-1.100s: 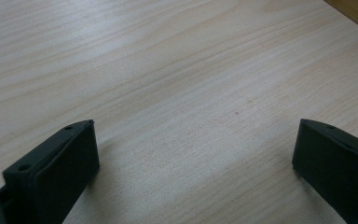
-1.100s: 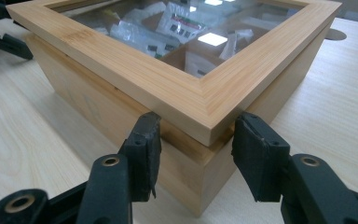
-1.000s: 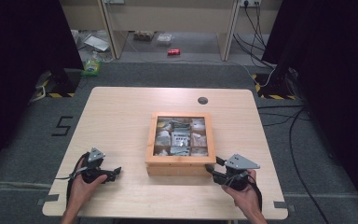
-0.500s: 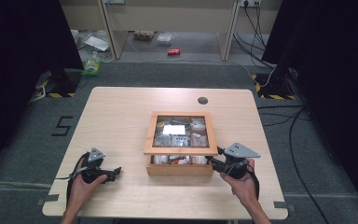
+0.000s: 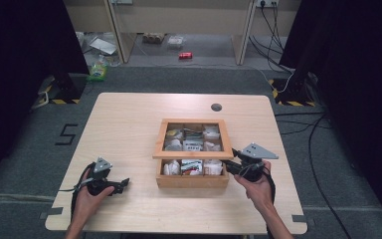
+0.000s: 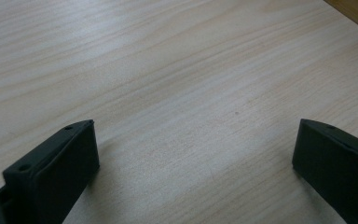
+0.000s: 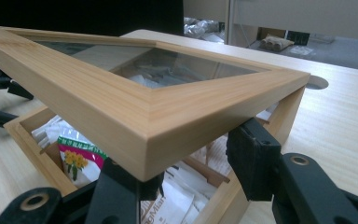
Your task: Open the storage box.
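We see a wooden box (image 5: 192, 180) near the middle of the table (image 5: 129, 129), its glass lid (image 5: 193, 139) raised at the front so that the front compartments lie uncovered. In the right gripper view the lid (image 7: 135, 105) slants up over the open box (image 7: 37, 149), and the right gripper (image 7: 191, 168) grips the lid's front corner, one jaw on each side of the frame. Its jaws have just been closing a little, with that corner between them. From above, the right gripper (image 5: 238, 167) sits at the box's front right corner, touching the lid. Packets (image 7: 77, 161) lie in the compartments below.

Our left gripper (image 5: 119, 184) rests low over the table, well apart from the box. In its own view the left gripper (image 6: 191, 154) has its jaws wide apart with bare wood between them.
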A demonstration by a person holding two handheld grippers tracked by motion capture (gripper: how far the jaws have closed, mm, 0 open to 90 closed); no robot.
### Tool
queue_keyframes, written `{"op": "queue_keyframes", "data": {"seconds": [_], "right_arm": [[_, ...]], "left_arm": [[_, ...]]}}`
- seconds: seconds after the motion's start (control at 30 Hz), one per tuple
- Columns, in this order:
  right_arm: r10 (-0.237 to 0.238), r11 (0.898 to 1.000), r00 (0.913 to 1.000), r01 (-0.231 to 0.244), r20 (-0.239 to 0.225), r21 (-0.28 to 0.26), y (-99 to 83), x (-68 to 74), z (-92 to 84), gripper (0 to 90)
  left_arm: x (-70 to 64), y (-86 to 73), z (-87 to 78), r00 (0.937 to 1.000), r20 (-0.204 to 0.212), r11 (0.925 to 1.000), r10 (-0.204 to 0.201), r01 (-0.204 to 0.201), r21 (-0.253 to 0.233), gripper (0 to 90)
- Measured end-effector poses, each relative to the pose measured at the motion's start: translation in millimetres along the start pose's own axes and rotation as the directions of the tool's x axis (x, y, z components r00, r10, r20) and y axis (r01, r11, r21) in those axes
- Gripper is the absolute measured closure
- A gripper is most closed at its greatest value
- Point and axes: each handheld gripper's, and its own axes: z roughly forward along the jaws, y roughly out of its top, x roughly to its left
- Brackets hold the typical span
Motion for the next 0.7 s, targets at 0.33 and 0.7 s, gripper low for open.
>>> {"op": "queue_keyframes", "data": {"seconds": [0.33, 0.7], "right_arm": [[-0.018, 0.999, 0.9998, 0.018, -0.003, -0.038, 17.1, -1.8, 8.0, 59.1], [-0.024, 0.998, 0.9997, 0.024, 0.002, -0.055, 38.4, -8.8, 15.5, 60.7]], "left_arm": [[0.0, 0.0, -0.1, 1.0, 0.0, 1.0, 0.001, -0.001, 0.001, 0.0], [0.0, 0.0, -0.1, 1.0, 0.0, 1.0, 0.0, 0.0, 0.0, 0.0]]}}
